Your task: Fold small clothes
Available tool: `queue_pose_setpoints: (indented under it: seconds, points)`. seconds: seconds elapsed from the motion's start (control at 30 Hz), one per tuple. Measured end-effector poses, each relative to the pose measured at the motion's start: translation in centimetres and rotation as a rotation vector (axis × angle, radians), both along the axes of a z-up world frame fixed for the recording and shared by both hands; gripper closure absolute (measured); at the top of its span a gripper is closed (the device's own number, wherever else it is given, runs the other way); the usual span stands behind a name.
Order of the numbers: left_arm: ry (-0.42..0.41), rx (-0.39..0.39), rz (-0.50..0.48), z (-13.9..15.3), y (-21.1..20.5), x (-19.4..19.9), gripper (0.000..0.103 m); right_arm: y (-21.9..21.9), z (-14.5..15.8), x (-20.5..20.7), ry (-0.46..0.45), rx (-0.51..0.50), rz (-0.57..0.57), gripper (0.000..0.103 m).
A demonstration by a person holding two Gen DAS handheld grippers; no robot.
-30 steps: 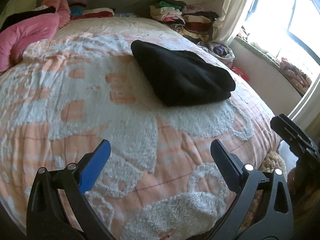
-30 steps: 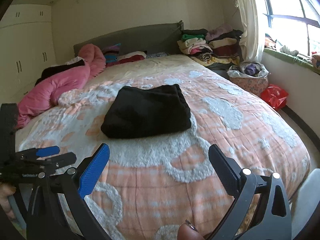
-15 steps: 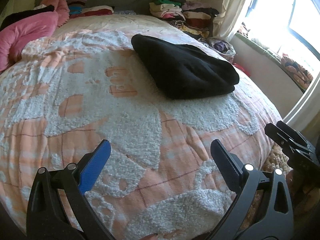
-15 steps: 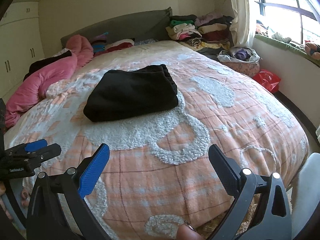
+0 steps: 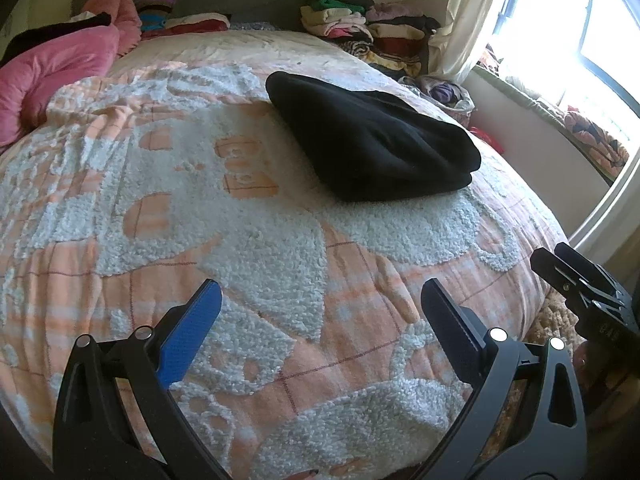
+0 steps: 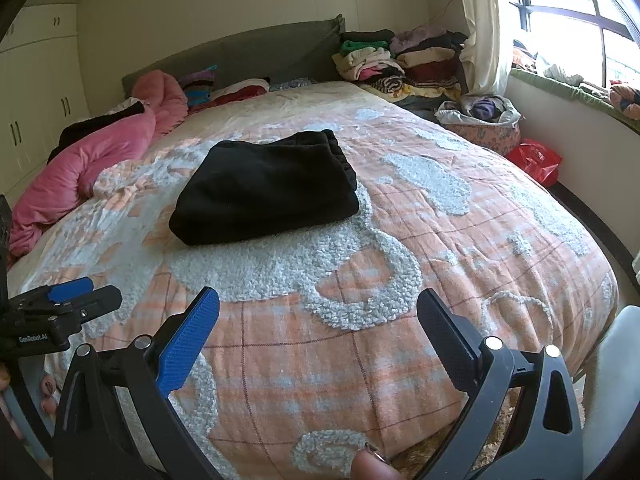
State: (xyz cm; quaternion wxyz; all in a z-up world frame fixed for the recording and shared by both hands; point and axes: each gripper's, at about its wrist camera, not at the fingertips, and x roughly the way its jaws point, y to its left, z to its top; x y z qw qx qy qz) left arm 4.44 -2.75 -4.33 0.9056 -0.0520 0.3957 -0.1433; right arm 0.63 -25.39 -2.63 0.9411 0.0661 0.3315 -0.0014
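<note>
Hovering over bed's foot edge, left gripper [image 5: 320, 312] and right gripper [image 6: 318, 320] both spread wide, empty | black garment [image 6: 266, 188] lies folded mid-bedspread [image 6: 400, 360], well apart from both | this piece looks done; further unfolded items not identifiable.

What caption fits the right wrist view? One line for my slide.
Open right gripper hovers over the bedspread, facing a folded black garment.

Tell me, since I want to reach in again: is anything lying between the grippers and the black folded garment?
Nothing visible does. Only bare bedspread lies between the open right gripper, the open left gripper and the black garment. The pink duvet lies off to the left side.
</note>
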Motion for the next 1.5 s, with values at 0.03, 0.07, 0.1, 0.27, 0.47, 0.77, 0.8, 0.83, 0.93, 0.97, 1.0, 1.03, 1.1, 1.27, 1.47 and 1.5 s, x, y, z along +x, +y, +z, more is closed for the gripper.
queue_pose_setpoints:
  seconds: [0.03, 0.07, 0.1, 0.27, 0.47, 0.77, 0.8, 0.83, 0.93, 0.97, 1.0, 1.03, 1.1, 1.27, 1.47, 1.5]
  points:
    - [0.001, 0.001, 0.001, 0.0, 0.01, 0.01, 0.009, 0.05, -0.02, 0.04, 0.001, -0.001, 0.0, 0.005]
    - [0.001, 0.0, 0.002, 0.04, 0.02, 0.01, 0.009, 0.11, -0.02, 0.09, 0.002, -0.001, 0.002, 0.005]
    - [-0.001, 0.001, 0.0, 0.06, 0.02, 0.0, 0.009, 0.18, -0.01, 0.1, 0.002, -0.002, 0.003, 0.005]
    - [0.0, 0.006, 0.002, 0.04, 0.02, 0.0, 0.009, 0.31, 0.0, 0.15, -0.001, -0.004, 0.007, 0.005]
    - [0.001, 0.01, 0.004, 0.06, 0.04, -0.02, 0.009, 0.35, -0.05, 0.17, 0.003, -0.005, 0.008, 0.005]
    - [0.016, 0.017, 0.007, -0.11, -0.03, 0.1, 0.009, 0.28, -0.12, 0.18, 0.001, -0.005, 0.004, 0.004]
    - [0.016, 0.017, 0.007, -0.11, -0.02, 0.09, 0.009, 0.29, -0.13, 0.17, 0.002, -0.005, 0.004, 0.004]
    - [0.017, 0.016, 0.007, -0.12, -0.02, 0.1, 0.009, 0.29, -0.15, 0.14, 0.002, -0.005, 0.004, 0.004]
    - [0.017, 0.018, 0.006, -0.1, -0.1, 0.1, 0.009, 0.35, -0.21, 0.16, 0.006, -0.009, 0.009, 0.005]
    - [0.019, 0.018, 0.007, -0.1, -0.1, 0.09, 0.009, 0.41, -0.25, 0.12, 0.006, -0.01, 0.011, 0.005]
    - [0.02, 0.019, 0.008, -0.1, -0.11, 0.08, 0.009, 0.42, -0.28, 0.11, 0.008, -0.011, 0.012, 0.005]
    - [0.02, 0.02, 0.008, -0.08, -0.14, 0.05, 0.009, 0.47, -0.31, 0.13, 0.008, -0.012, 0.012, 0.005]
    - [0.019, 0.022, 0.008, -0.08, -0.15, 0.05, 0.009, 0.47, -0.34, 0.12, 0.008, -0.012, 0.014, 0.005]
    - [0.012, 0.027, 0.01, 0.11, -0.1, -0.05, 0.009, 0.49, -0.4, 0.15, 0.009, -0.013, 0.012, 0.005]
    - [0.013, 0.033, 0.014, 0.17, -0.03, -0.02, 0.009, 0.48, -0.38, 0.1, 0.007, -0.015, 0.012, 0.005]
    - [0.012, 0.036, 0.016, 0.16, -0.04, -0.01, 0.009, 0.49, -0.41, 0.05, 0.006, -0.016, 0.011, 0.005]
